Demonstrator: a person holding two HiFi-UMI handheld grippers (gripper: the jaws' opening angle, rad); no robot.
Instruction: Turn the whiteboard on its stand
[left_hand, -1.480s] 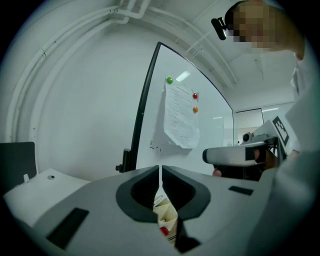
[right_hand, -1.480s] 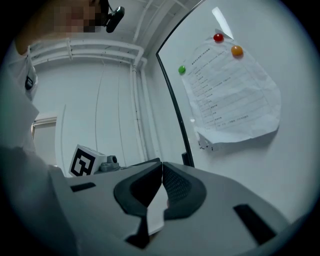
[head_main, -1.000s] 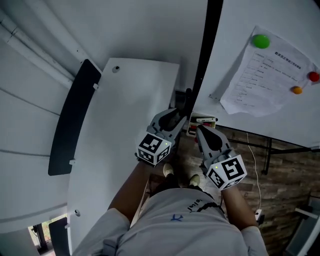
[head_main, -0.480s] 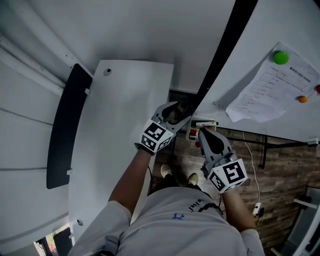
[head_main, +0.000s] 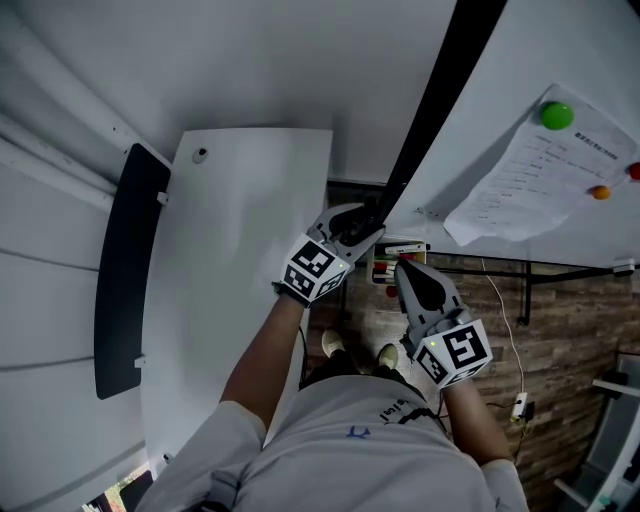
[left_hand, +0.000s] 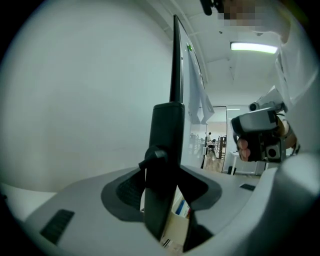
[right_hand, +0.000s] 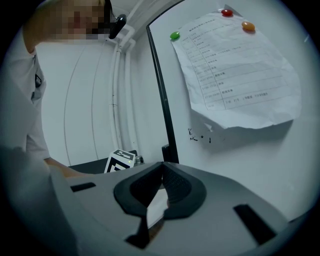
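The whiteboard (head_main: 575, 45) fills the upper right of the head view, and its black frame edge (head_main: 440, 95) runs down slantwise to my left gripper (head_main: 362, 218). In the left gripper view that frame edge (left_hand: 167, 150) stands upright between the jaws, which are closing on it, and it fills the gap of my left gripper (left_hand: 165, 172). My right gripper (head_main: 408, 268) hangs just below the board's lower edge, apart from it. In the right gripper view my right gripper (right_hand: 162, 172) is shut, pads together, with nothing between them.
A paper sheet (head_main: 535, 175) is pinned to the board by a green magnet (head_main: 556, 115) and an orange one (head_main: 599, 192). Markers lie in the tray (head_main: 400, 250) under the board. A white panel (head_main: 240, 300) with a black strip (head_main: 125, 270) stands left. The stand's bar (head_main: 540, 268) crosses above the wooden floor (head_main: 570, 340).
The board's black edge now slants further to the right in the head view. My left gripper has stayed at that edge and shifted slightly up and right. The right gripper has barely moved.
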